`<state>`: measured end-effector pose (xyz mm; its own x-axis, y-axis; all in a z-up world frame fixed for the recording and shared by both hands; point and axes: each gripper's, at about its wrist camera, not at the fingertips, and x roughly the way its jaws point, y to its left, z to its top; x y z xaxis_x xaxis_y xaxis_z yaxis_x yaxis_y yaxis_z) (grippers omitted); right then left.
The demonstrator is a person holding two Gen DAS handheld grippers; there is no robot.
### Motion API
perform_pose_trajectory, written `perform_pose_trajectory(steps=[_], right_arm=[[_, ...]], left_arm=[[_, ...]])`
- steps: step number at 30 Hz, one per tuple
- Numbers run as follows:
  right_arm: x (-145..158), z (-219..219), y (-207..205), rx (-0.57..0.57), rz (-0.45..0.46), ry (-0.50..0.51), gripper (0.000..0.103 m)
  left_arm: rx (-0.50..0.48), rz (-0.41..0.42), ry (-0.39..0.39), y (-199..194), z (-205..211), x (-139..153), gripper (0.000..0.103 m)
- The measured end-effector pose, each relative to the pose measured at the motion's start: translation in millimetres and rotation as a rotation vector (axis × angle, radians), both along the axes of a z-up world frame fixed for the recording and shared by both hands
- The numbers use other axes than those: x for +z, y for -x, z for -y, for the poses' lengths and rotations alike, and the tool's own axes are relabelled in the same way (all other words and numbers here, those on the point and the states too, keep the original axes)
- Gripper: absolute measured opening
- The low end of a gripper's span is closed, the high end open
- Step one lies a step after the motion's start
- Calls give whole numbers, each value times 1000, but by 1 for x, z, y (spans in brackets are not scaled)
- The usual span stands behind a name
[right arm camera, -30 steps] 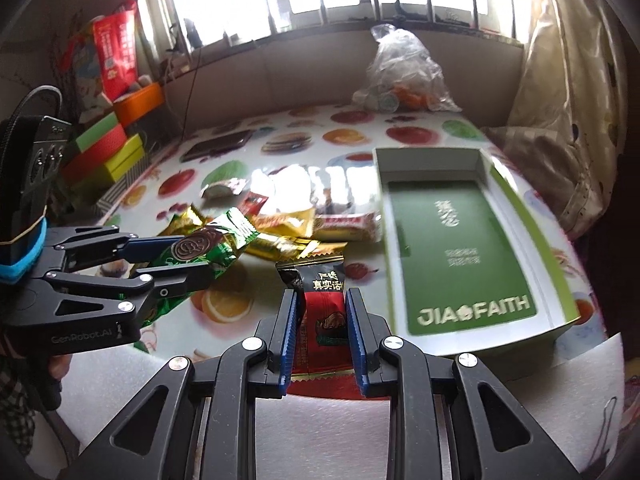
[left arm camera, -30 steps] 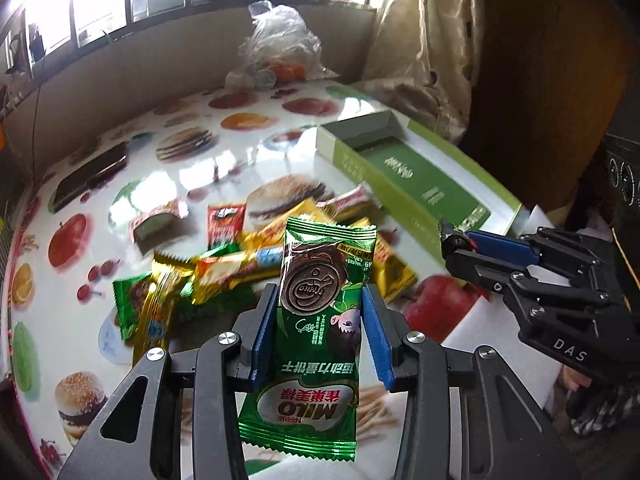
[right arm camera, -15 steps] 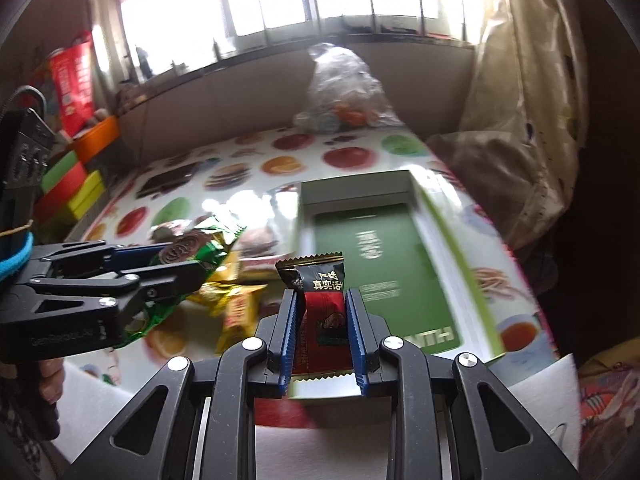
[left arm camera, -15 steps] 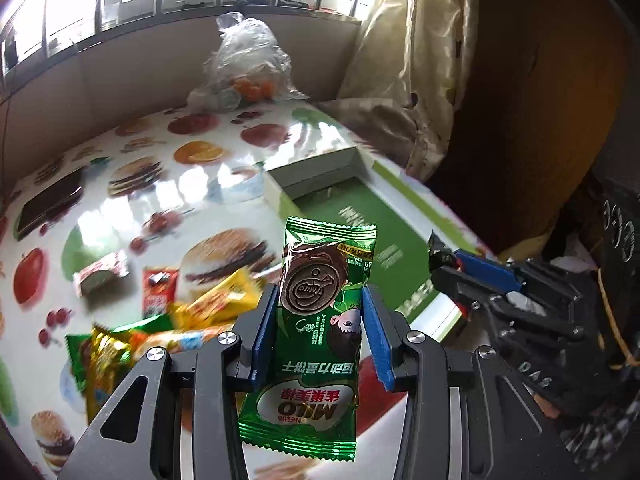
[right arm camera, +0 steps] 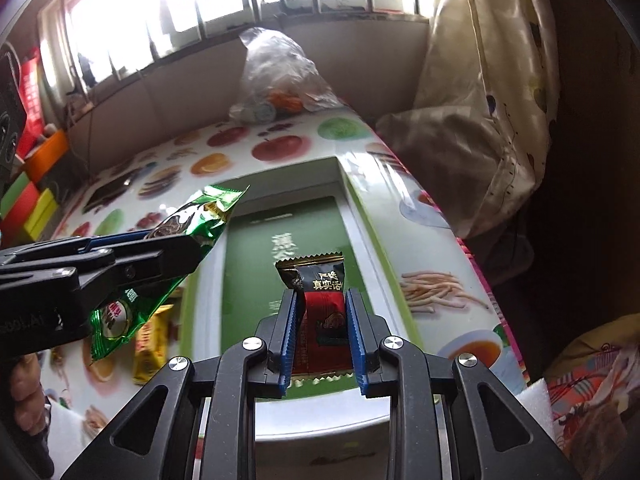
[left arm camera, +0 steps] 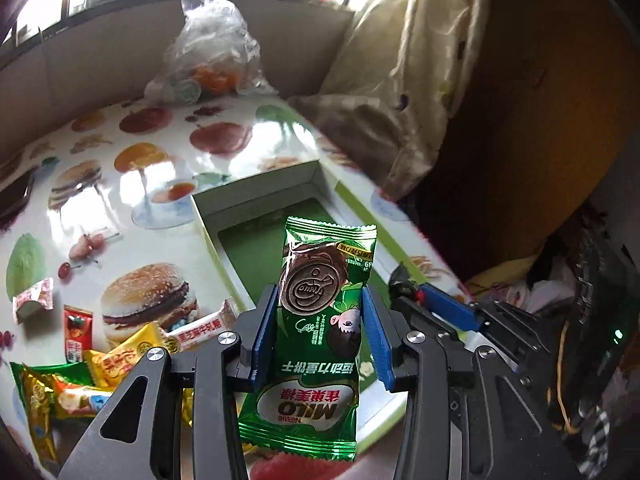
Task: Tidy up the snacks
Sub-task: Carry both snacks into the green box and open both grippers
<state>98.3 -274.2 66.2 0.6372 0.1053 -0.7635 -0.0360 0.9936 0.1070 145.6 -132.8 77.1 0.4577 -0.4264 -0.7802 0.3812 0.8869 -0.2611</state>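
My left gripper (left arm camera: 318, 316) is shut on a green Milo biscuit packet (left arm camera: 320, 328) and holds it above the near left part of the open green box (left arm camera: 256, 236). My right gripper (right arm camera: 320, 320) is shut on a red and black snack packet (right arm camera: 322, 300) above the box's green floor (right arm camera: 280, 248). The left gripper and its Milo packet (right arm camera: 188, 224) show at the left of the right wrist view, over the box's left wall. The right gripper (left arm camera: 432, 300) shows at the right of the left wrist view. A pile of loose snack packets (left arm camera: 116, 356) lies left of the box.
A clear plastic bag of items (left arm camera: 212, 60) stands at the table's far edge by the wall. A beige curtain (left arm camera: 404, 92) hangs at the table's right side. Coloured boxes (right arm camera: 28, 200) are stacked at the far left. A dark phone (right arm camera: 116, 190) lies on the fruit-patterned tablecloth.
Both grippers have moved right from the snack pile to above the green box, each keeping its packet. The box now sits straight ahead in both views.
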Motion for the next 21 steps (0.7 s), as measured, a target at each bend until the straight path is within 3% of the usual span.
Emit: perform_pose_trajectory(steps=[21], right_arm=[[-26, 10, -22, 1, -33, 72, 23]], left_arm=[[29, -93, 11, -26, 27, -41, 43]])
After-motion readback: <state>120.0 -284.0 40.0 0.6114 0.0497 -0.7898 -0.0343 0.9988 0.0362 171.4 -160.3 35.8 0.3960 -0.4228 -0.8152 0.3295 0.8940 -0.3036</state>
